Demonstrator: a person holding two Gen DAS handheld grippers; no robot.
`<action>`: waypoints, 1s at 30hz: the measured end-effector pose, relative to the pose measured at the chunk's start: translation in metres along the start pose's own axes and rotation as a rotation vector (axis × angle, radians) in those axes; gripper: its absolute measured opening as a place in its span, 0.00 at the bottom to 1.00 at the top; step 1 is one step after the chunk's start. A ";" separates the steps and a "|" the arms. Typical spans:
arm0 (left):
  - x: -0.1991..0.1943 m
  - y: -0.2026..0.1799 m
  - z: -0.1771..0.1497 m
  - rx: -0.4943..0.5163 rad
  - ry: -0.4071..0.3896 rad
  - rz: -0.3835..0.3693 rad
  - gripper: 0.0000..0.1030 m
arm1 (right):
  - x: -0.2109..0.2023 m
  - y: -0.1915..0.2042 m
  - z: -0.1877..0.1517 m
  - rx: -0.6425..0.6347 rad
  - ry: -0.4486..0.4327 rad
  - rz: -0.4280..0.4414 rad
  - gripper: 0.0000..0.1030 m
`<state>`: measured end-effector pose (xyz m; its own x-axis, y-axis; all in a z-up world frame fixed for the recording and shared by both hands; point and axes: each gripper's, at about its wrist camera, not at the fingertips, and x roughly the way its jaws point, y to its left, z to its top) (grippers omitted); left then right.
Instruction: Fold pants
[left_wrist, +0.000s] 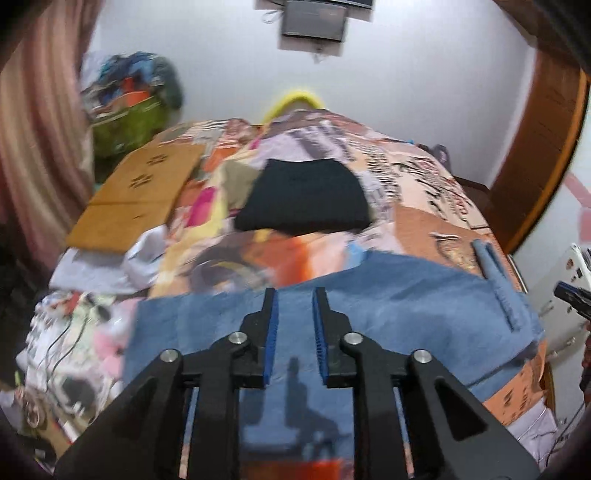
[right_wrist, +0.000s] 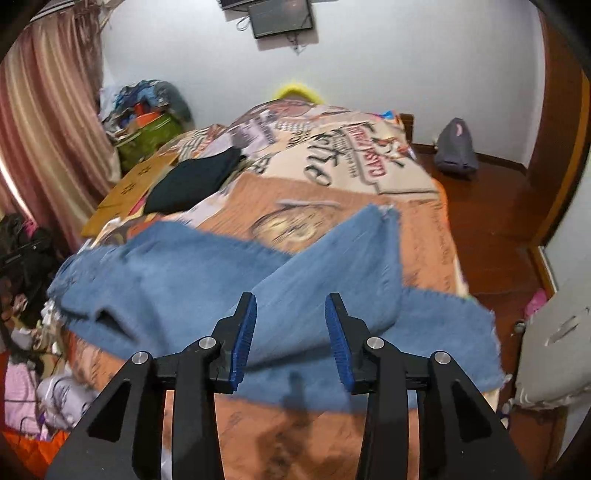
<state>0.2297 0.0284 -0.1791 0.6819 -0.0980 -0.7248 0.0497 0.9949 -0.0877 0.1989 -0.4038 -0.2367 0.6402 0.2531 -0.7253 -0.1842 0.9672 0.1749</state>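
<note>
Both pairs of your fingers stand spread with nothing between them: your left gripper (left_wrist: 294, 295) hangs above the blue denim pants (left_wrist: 332, 317), and your right gripper (right_wrist: 291, 301) does the same over the pants (right_wrist: 229, 280) in its own view. The pants lie across the near end of the bed, with one leg folded diagonally over the rest in the right wrist view. A loose blue strip (left_wrist: 498, 284) of the same cloth lies beside them to the right.

Farther up the bed sits a folded black garment (left_wrist: 304, 199), well apart from the pants. A flat brown cardboard sheet (left_wrist: 136, 195) lies along the bed's left edge. In the far left corner, a green bag (right_wrist: 147, 138) is heaped with mixed clothes.

The bed wears a patterned bedspread (right_wrist: 332, 192) in orange, cream and pink. Pink curtains (right_wrist: 48, 122) hang on the left, a dark screen (right_wrist: 280, 16) is mounted on the white wall, and a grey bag (right_wrist: 456, 147) sits on the red-brown wooden floor (right_wrist: 491, 218) to the right.

Large lettering is printed on the bedspread, too blurred and skewed for you to read reliably.
</note>
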 end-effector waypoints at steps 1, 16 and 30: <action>0.010 -0.011 0.007 0.013 0.007 -0.016 0.22 | 0.005 -0.006 0.007 0.000 0.003 -0.012 0.36; 0.149 -0.110 -0.003 0.158 0.221 -0.093 0.27 | 0.156 -0.020 0.053 -0.081 0.237 -0.046 0.55; 0.147 -0.112 -0.007 0.147 0.239 -0.064 0.34 | 0.147 -0.054 0.043 -0.053 0.202 -0.049 0.06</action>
<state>0.3194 -0.0973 -0.2805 0.4835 -0.1460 -0.8631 0.2045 0.9775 -0.0508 0.3349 -0.4179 -0.3243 0.4881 0.1908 -0.8517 -0.1984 0.9745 0.1046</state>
